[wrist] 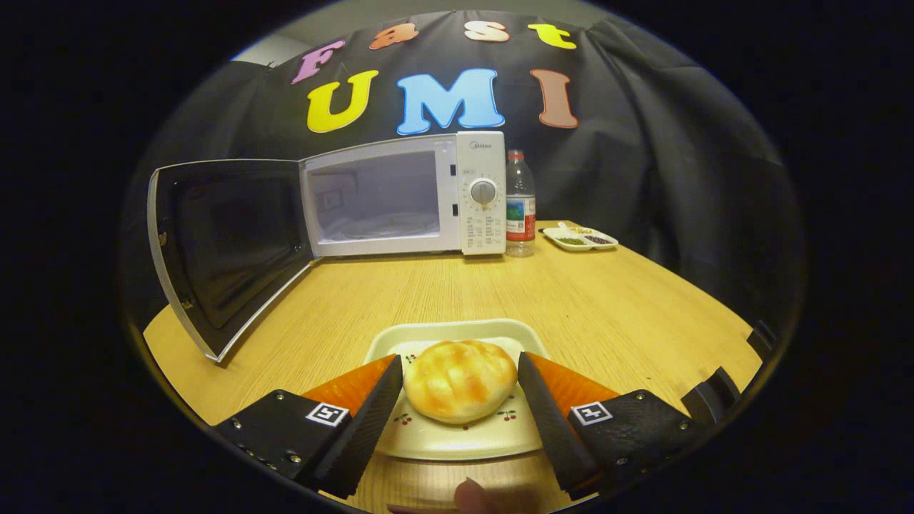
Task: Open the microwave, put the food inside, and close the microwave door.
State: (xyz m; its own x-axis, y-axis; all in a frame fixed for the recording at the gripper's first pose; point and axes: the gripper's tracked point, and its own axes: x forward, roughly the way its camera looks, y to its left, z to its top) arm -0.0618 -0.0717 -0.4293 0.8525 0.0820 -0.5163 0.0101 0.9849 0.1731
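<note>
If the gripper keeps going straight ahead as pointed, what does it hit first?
The bread bun on its tray, already between the open gripper jaws. Depth is unclear, but nothing sits nearer.

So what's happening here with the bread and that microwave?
A person is holding a two-finger gripper over a wooden table. Its fingers are open on either side of a bun that sits on a small plate; whether they touch it yet is hard to tell. Beyond them the microwave stands with its door swung wide open and its inside looks bare, so the food has not gone in yet. A water bottle and a small dish stand beside the microwave.
</note>
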